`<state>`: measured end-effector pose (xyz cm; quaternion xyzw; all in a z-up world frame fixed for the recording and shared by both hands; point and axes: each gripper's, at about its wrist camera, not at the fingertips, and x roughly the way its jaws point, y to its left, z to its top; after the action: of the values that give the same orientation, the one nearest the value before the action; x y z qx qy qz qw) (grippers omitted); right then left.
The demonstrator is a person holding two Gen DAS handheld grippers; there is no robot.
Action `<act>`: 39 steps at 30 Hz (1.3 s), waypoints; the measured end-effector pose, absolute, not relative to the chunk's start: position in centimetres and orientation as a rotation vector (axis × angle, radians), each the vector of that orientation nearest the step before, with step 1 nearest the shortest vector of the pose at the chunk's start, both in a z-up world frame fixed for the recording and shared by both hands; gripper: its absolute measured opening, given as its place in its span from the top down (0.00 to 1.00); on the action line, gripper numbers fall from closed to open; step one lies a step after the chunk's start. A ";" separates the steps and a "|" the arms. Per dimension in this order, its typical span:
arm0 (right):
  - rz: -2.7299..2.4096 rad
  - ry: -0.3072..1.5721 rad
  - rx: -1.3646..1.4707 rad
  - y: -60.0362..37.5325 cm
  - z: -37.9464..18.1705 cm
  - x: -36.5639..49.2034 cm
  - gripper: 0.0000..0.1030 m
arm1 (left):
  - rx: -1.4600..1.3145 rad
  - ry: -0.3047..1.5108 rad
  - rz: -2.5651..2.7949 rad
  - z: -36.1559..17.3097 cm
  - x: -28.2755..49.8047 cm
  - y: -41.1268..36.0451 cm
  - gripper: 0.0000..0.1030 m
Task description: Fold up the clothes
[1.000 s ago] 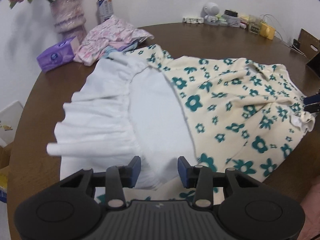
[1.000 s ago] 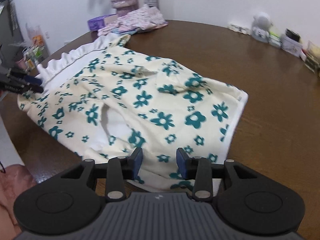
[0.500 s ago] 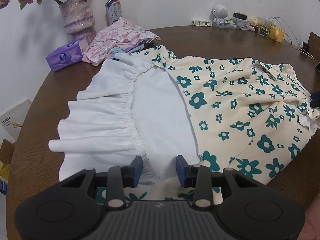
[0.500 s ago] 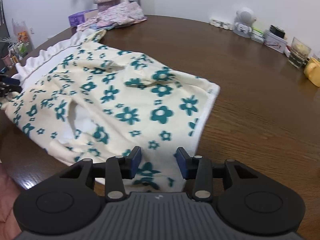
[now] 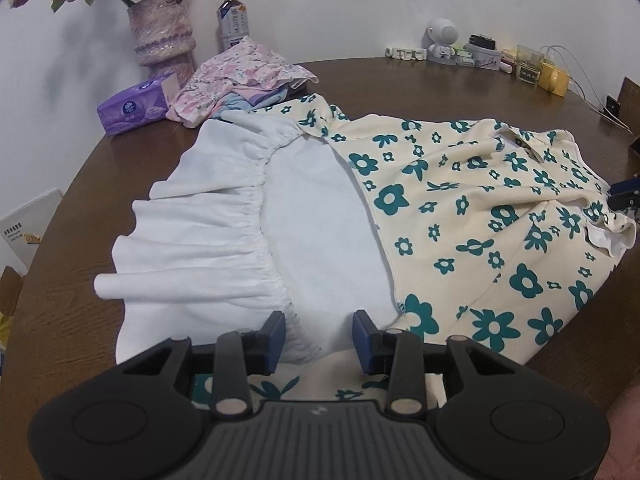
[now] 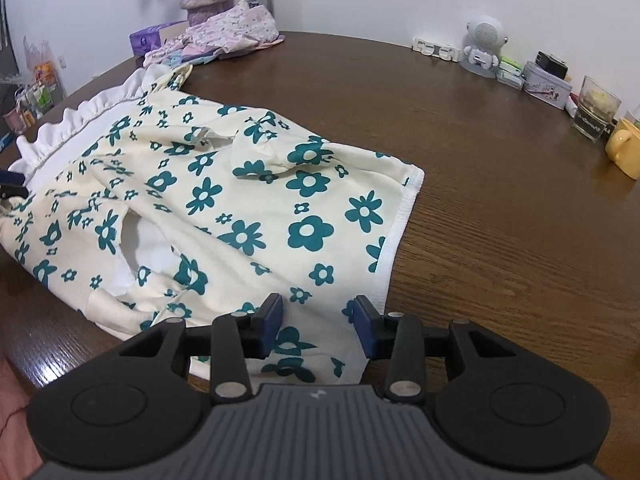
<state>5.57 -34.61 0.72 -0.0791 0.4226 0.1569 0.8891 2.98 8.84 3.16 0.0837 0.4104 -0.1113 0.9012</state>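
With the view settling after a slight pull back, the left gripper (image 5: 319,334) and right gripper (image 6: 318,330) are hovering spread over the floral dress (image 6: 248,216) lying mid-frame on the counter (image 6: 500,208), fold not yet begun.

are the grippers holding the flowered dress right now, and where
Nothing is held: left gripper fingers gape over the dress white lining, right gripper over its hem.

Wooden table (image 5: 420,80) under floral dress (image 5: 480,208)
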 end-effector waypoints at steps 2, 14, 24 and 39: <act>0.308 0.854 -0.141 -34.6 0.8 4.9 0.63 | 0.157 0.824 -0.237 3.4 2.8 9.0 0.64; 0.345 0.655 0.013 -31.0 3.1 0.9 0.17 | -0.026 0.647 -0.173 4.6 1.6 8.1 0.17; 0.246 0.564 0.045 -28.0 2.1 0.3 0.01 | -0.104 0.658 -0.154 3.3 1.6 7.8 0.15; 0.178 0.627 0.011 -27.4 1.0 0.2 0.00 | -0.163 0.694 -0.199 2.5 1.7 8.6 0.15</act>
<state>0.25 -27.45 0.97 0.0056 0.3081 0.0875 0.9473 1.68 8.63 2.47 -0.0796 0.3390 -0.0973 0.9323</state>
